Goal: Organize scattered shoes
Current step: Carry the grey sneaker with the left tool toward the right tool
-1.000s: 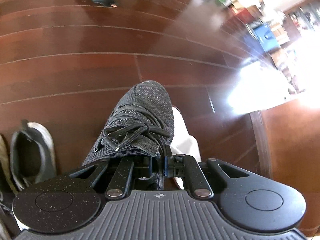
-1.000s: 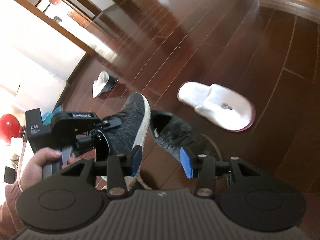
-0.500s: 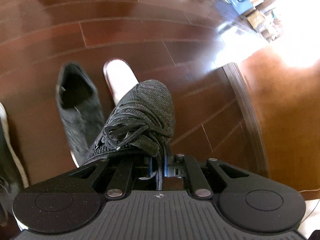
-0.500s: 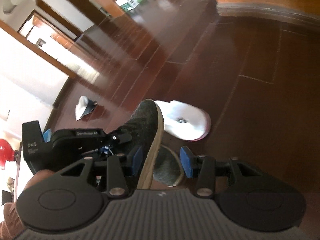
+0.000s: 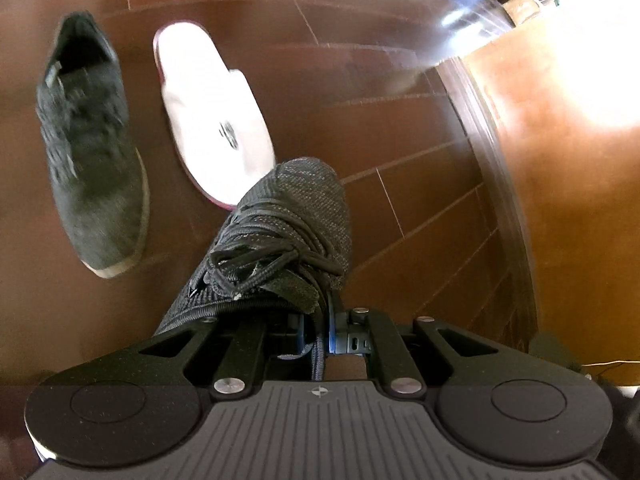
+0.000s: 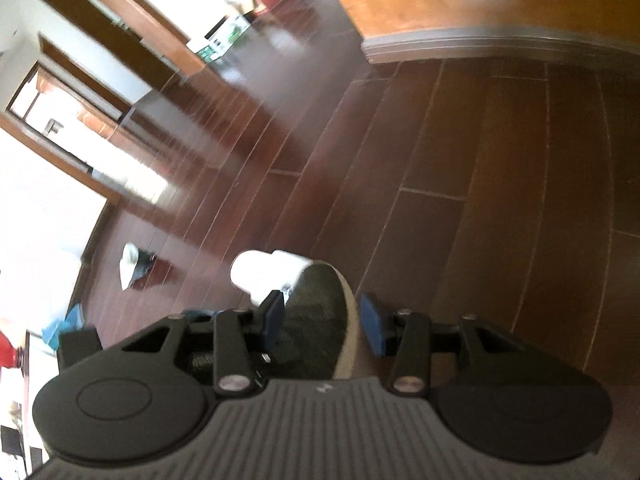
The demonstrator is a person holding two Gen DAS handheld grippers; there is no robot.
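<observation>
My left gripper (image 5: 316,330) is shut on the collar and tongue of a grey knit sneaker (image 5: 288,224), which hangs toe-forward above the floor. Below it lie a dark sneaker (image 5: 88,152) at the left and a white slipper (image 5: 212,112) beside it; the held toe overlaps the slipper's end. In the right wrist view my right gripper (image 6: 323,322) is open, and a dark sneaker toe with a pale sole edge (image 6: 316,304) shows between its blue pads (image 6: 372,328). Which sneaker that is I cannot tell. The white slipper (image 6: 268,276) lies just beyond.
Dark wooden floor (image 5: 400,128) runs to an orange-brown wall with a baseboard (image 5: 492,168) on the right. A further pale shoe (image 6: 130,270) lies far off near a bright doorway. Boxes (image 6: 224,36) stand at the far end of the room.
The left gripper carried the grey sneaker toward the wall; the floor sneaker and slipper now show larger at its left. The right view swung round, and a sneaker toe now sits between its fingers.
</observation>
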